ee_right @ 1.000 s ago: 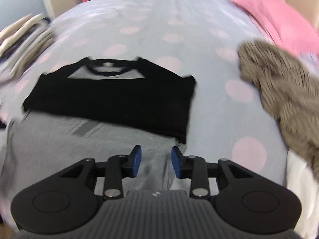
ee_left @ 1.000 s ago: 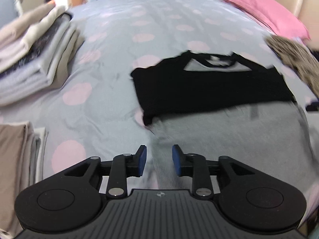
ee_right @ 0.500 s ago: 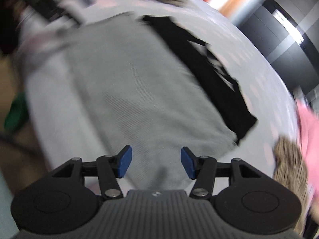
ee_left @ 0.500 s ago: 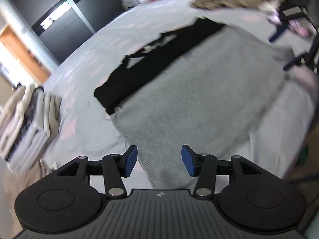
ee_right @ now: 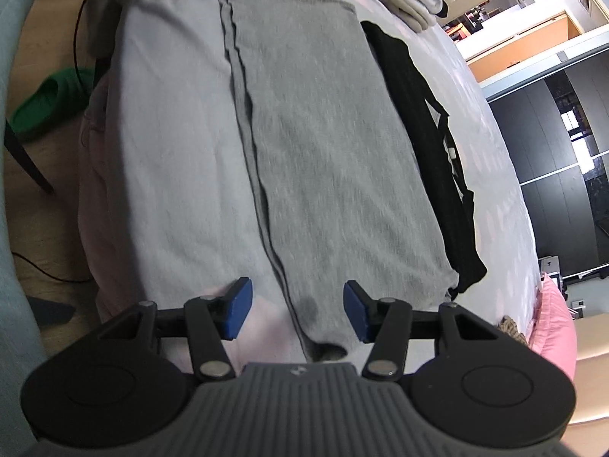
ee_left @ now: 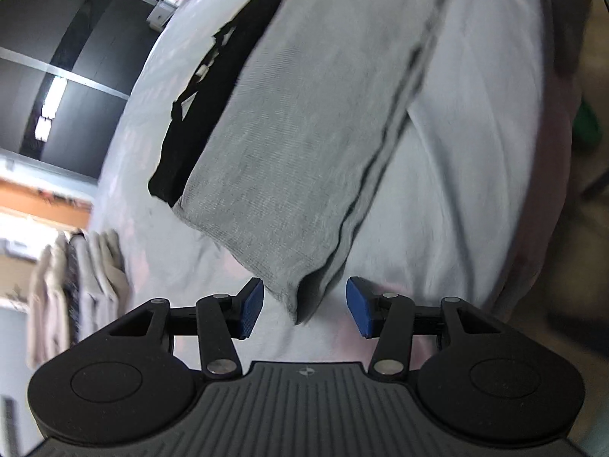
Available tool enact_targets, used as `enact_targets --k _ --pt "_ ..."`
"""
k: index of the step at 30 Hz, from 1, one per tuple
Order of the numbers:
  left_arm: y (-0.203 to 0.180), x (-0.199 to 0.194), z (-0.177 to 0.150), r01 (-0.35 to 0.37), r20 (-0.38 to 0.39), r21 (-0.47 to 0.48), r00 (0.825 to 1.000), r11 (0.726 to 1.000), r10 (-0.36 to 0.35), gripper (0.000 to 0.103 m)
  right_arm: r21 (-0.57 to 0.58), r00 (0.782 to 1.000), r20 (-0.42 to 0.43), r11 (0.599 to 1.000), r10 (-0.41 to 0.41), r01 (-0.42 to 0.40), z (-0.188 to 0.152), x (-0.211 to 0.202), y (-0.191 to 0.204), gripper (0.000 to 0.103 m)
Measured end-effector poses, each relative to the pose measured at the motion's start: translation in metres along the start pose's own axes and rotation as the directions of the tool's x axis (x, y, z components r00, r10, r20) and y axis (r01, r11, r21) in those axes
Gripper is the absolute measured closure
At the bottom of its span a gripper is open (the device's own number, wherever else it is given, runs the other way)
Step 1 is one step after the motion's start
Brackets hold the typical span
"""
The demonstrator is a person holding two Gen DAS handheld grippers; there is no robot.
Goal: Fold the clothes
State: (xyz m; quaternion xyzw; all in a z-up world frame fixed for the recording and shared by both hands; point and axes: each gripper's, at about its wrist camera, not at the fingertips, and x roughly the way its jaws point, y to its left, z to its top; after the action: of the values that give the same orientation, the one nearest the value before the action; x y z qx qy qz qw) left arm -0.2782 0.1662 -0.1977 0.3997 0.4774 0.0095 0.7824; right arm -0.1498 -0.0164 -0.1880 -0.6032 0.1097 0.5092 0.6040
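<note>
Where fingers (ee_left: 254, 307) gape — gray garment (ee_left: 304, 144) corner between.

Pale bed cover (ee_right: 167, 114) with pink dots — green slipper (ee_right: 49, 95) on wooden floor, pink pillow (ee_right: 553, 327), dark wardrobe doors (ee_right: 563, 122) behind.

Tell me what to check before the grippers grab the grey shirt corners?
1. Left gripper open: ok, blue pads spread apart.
2. Right gripper open: ok, pads spread wide.
3. Corner of the grey knit shirt with black top part between the left gripper's pads: ok, corner sits in the gap, not pinched yet.
4. Other corner between the right gripper's pads: ok, it lies in the gap.
5. Shirt lies flat on the pale grey bedspread with pink dots: ok, though the long edge has a small ridge.
6. All fabric layers caught at each corner: cannot tell.
</note>
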Motion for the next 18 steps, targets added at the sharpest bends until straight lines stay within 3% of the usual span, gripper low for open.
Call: enact_targets --k 9,11,12,14,17,18 --pt "-0.025 0.017 -0.006 -0.145 -0.018 0.193 0.988 0.97 0.151 0.057 -0.107 0.995 -0.052 0.991 -0.089 0.083 -0.008 0.016 0.009 0.048" --pt "-0.025 0.02 -0.006 -0.162 -0.017 0.185 0.986 0.969 0.168 0.056 -0.133 0.993 -0.057 0.986 -0.104 0.096 -0.01 0.019 0.011 0.049" --pt "-0.025 0.022 -0.005 -0.171 -0.017 0.179 0.984 0.969 0.177 0.056 -0.146 0.993 -0.056 0.984 -0.106 0.097 -0.01 0.02 0.013 0.053" --pt "-0.023 0.025 -0.002 -0.191 -0.021 0.149 0.98 0.97 0.196 0.058 -0.194 0.992 -0.057 0.976 -0.11 0.097 -0.011 0.023 0.018 0.072" --pt "-0.026 0.025 0.002 -0.202 -0.023 0.132 0.978 0.97 0.207 0.075 -0.279 0.99 -0.058 0.954 -0.127 0.106 -0.012 0.028 0.029 0.091" --pt "-0.026 0.024 0.003 -0.204 -0.021 0.13 0.978 0.97 0.208 0.082 -0.273 0.99 -0.059 0.956 -0.131 0.111 -0.011 0.026 0.028 0.092"
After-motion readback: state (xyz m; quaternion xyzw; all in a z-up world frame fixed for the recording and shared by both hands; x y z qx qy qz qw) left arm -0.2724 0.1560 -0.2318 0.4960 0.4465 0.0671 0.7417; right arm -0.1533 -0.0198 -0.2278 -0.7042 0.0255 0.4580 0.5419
